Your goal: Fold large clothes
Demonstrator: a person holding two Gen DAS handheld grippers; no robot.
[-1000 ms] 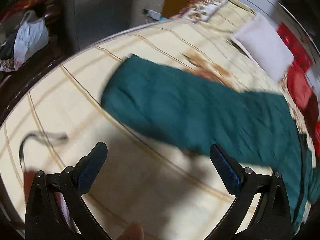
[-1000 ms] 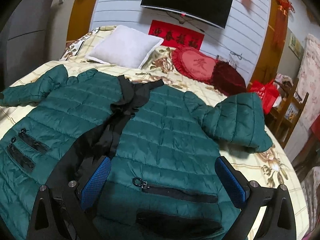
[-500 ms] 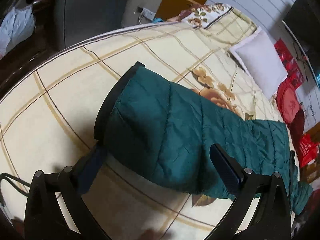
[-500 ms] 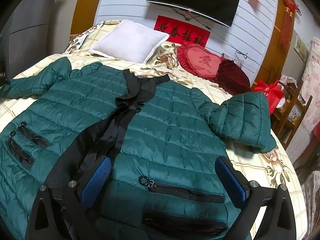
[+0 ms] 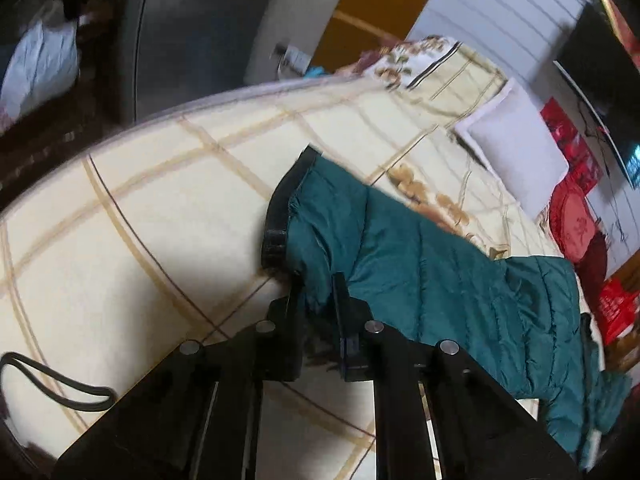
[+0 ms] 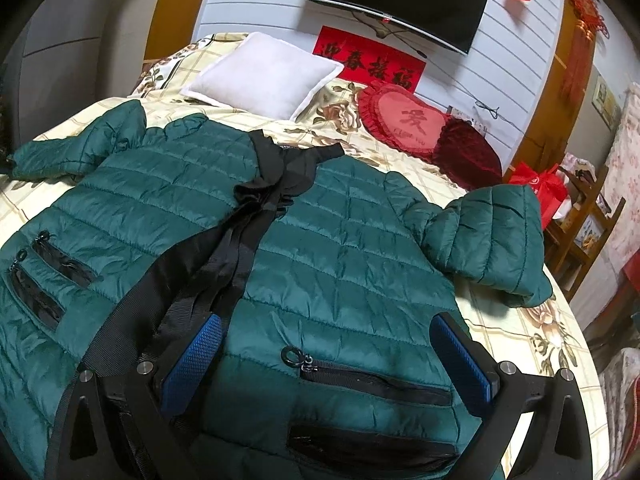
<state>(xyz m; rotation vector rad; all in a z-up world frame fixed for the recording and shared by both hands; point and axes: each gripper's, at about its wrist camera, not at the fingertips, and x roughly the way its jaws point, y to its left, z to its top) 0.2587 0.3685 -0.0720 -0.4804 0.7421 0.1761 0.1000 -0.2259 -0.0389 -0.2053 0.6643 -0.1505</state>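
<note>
A dark green quilted puffer jacket [image 6: 352,248] lies face up and spread on the bed, with a black zipper band down the middle and black pocket zips. Its left sleeve [image 5: 420,264] stretches across the bedspread and ends in a black cuff [image 5: 284,208]. My left gripper [image 5: 318,300] is shut on the sleeve fabric just behind the cuff. My right gripper [image 6: 324,360] is open and empty, hovering over the jacket's lower right front by a pocket zip. The jacket's right sleeve [image 6: 492,240] lies folded back on itself near the bed's right side.
The bed [image 5: 160,208] has a cream checked floral spread. A white pillow [image 6: 264,76], a red heart cushion [image 6: 404,120] and a dark red cushion [image 6: 468,152] lie at the head. A black cord [image 5: 60,384] lies near the left edge. A wooden chair [image 6: 580,216] stands right.
My left gripper moved in onto the sleeve end and closed on it; it was open before. My right gripper drifted slightly closer over the jacket, still open.
</note>
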